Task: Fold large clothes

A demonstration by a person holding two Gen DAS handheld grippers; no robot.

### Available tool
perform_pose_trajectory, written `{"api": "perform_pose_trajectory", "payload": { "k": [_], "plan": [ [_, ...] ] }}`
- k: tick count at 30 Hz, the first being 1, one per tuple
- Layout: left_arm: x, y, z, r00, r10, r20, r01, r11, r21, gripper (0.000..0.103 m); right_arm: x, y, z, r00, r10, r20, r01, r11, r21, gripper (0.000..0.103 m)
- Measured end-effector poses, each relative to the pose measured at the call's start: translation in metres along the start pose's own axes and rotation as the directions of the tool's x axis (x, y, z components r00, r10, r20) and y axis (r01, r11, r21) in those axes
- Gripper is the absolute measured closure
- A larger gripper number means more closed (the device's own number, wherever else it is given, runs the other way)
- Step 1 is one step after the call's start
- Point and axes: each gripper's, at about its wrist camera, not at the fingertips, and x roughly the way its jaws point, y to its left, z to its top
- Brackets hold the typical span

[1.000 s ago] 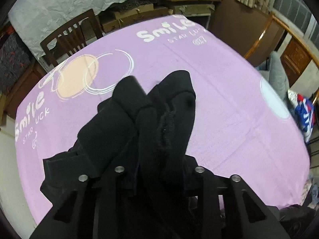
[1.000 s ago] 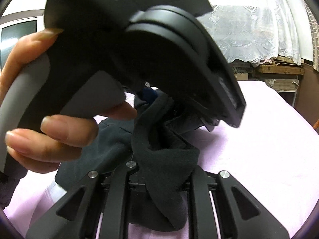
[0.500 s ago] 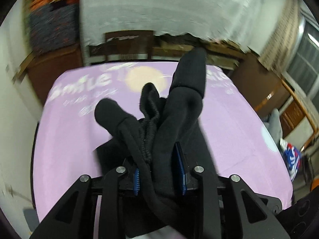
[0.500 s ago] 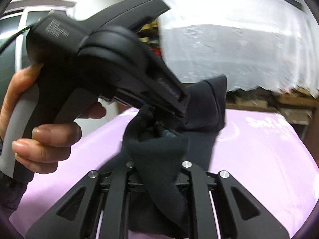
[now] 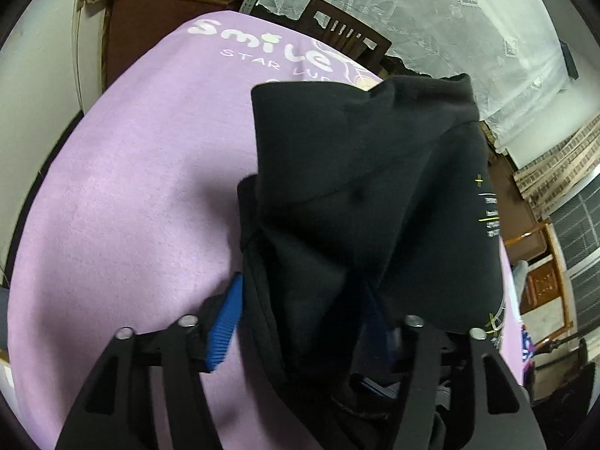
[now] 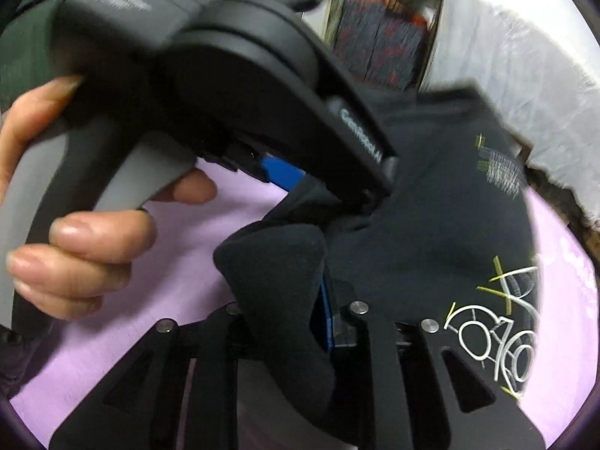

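A black sweatshirt [image 5: 367,195] with white and yellow line print is bunched above the purple blanket [image 5: 131,195]. In the left wrist view my left gripper [image 5: 303,322] has its blue pads wide apart, with cloth draped between them. In the right wrist view my right gripper [image 6: 296,322] is shut on a fold of the sweatshirt [image 6: 442,232]. The left gripper's body, held by a hand [image 6: 78,247], fills the upper left of that view, close above the right gripper.
The blanket reads "Smile Star Luck" [image 5: 262,45] and covers the table. A wooden chair [image 5: 348,33] and a white lace cloth [image 5: 450,18] stand beyond the far edge. Wooden furniture [image 5: 543,281] is at the right.
My left gripper's pads have spread apart from a tight grip on the cloth. Both grippers swung round; the sweatshirt's printed side now shows. The right gripper stays shut on cloth.
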Motion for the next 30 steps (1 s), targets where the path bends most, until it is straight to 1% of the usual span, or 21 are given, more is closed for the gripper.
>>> {"api": "perform_pose_trajectory", "payload": {
  "k": [1, 2, 5, 7, 9, 10, 11, 12, 13, 15, 16, 17, 19, 21, 22, 23, 24, 25, 26, 28, 30],
  "plan": [
    [0.001, 0.0, 0.0, 1.0, 0.012, 0.007, -0.012, 1.0, 0.0, 0.03, 0.002, -0.003, 0.001, 1.0, 0.016, -0.006, -0.016, 1.0, 0.022, 0.085],
    [0.002, 0.001, 0.0, 1.0, 0.013, 0.01, -0.013, 1.0, -0.003, 0.028, 0.003, -0.004, 0.001, 1.0, 0.017, -0.009, -0.017, 0.999, 0.028, 0.085],
    [-0.005, 0.005, 0.001, 1.0, -0.009, 0.03, 0.009, 1.0, -0.013, 0.027, 0.004, -0.004, 0.003, 1.0, 0.0, -0.016, 0.0, 1.0, 0.015, 0.083],
    [-0.017, 0.001, -0.001, 0.998, 0.009, 0.068, -0.009, 1.0, 0.002, 0.027, 0.001, 0.0, 0.004, 1.0, 0.006, -0.002, -0.006, 1.0, 0.011, 0.082],
    [-0.026, -0.002, 0.0, 0.995, 0.021, 0.1, -0.023, 1.0, 0.014, 0.029, -0.007, 0.003, 0.004, 0.999, 0.027, 0.02, -0.027, 1.0, 0.006, 0.075],
    [-0.031, -0.004, -0.001, 0.993, 0.023, 0.115, -0.026, 1.0, 0.018, 0.029, -0.018, 0.001, 0.003, 0.997, 0.055, 0.045, -0.056, 0.998, 0.005, 0.066],
    [-0.036, -0.006, -0.001, 0.991, 0.024, 0.132, -0.027, 0.999, 0.02, 0.029, -0.027, -0.002, 0.001, 0.995, 0.077, 0.068, -0.078, 0.997, 0.006, 0.052],
    [-0.042, -0.007, -0.001, 0.988, 0.027, 0.151, -0.03, 0.999, 0.019, 0.029, -0.036, -0.006, -0.001, 0.991, 0.095, 0.093, -0.096, 0.995, 0.007, 0.045],
    [-0.047, -0.008, 0.0, 0.985, 0.031, 0.169, -0.034, 0.999, 0.016, 0.029, -0.054, -0.012, 0.0, 0.986, 0.101, 0.133, -0.103, 0.995, 0.01, 0.034],
    [-0.064, -0.012, -0.003, 0.973, 0.057, 0.224, -0.06, 0.998, 0.008, 0.029, -0.078, -0.028, 0.0, 0.974, 0.099, 0.205, -0.105, 0.994, 0.022, 0.034],
    [-0.072, -0.016, -0.004, 0.965, 0.069, 0.253, -0.074, 0.997, 0.012, 0.029, -0.097, -0.033, -0.004, 0.968, 0.097, 0.232, -0.11, 0.993, 0.043, 0.034],
    [-0.079, -0.024, -0.004, 0.957, 0.071, 0.282, -0.082, 0.996, 0.028, 0.029, -0.106, -0.046, -0.002, 0.959, 0.102, 0.264, -0.125, 0.989, 0.072, 0.034],
    [-0.083, -0.041, -0.004, 0.955, 0.056, 0.292, -0.079, 0.994, 0.07, 0.029, -0.115, -0.08, 0.002, 0.943, 0.097, 0.319, -0.15, 0.978, 0.146, 0.034],
    [-0.07, -0.063, -0.003, 0.963, 0.06, 0.261, -0.096, 0.987, 0.128, 0.029, -0.115, -0.111, 0.01, 0.939, 0.059, 0.337, -0.143, 0.963, 0.229, 0.049],
    [-0.06, -0.071, -0.001, 0.967, 0.073, 0.244, -0.112, 0.983, 0.147, 0.029, -0.107, -0.131, 0.019, 0.948, 0.017, 0.318, -0.116, 0.948, 0.296, 0.066],
    [-0.045, -0.079, 0.0, 0.972, 0.097, 0.216, -0.135, 0.976, 0.169, 0.029, -0.101, -0.14, 0.021, 0.954, -0.005, 0.299, -0.098, 0.939, 0.329, 0.081],
    [-0.034, -0.083, 0.001, 0.975, 0.116, 0.192, -0.15, 0.973, 0.176, 0.029, -0.091, -0.15, 0.026, 0.962, -0.023, 0.273, -0.083, 0.925, 0.37, 0.084],
    [-0.022, -0.084, 0.002, 0.976, 0.132, 0.173, -0.163, 0.971, 0.178, 0.029, -0.076, -0.162, 0.035, 0.968, -0.017, 0.249, -0.088, 0.912, 0.401, 0.087],
    [-0.011, -0.081, 0.0, 0.976, 0.149, 0.157, -0.175, 0.97, 0.167, 0.028, -0.062, -0.17, 0.041, 0.973, -0.008, 0.229, -0.091, 0.904, 0.417, 0.087],
    [0.004, -0.068, -0.003, 0.986, 0.12, 0.112, -0.134, 0.983, 0.129, 0.027, -0.034, -0.18, 0.045, 0.985, -0.026, 0.171, -0.052, 0.899, 0.436, 0.087],
    [0.008, -0.059, -0.003, 0.991, 0.093, 0.097, -0.103, 0.989, 0.107, 0.024, -0.009, -0.183, 0.045, 0.993, -0.016, 0.12, -0.038, 0.9, 0.433, 0.087]
  ]
}}
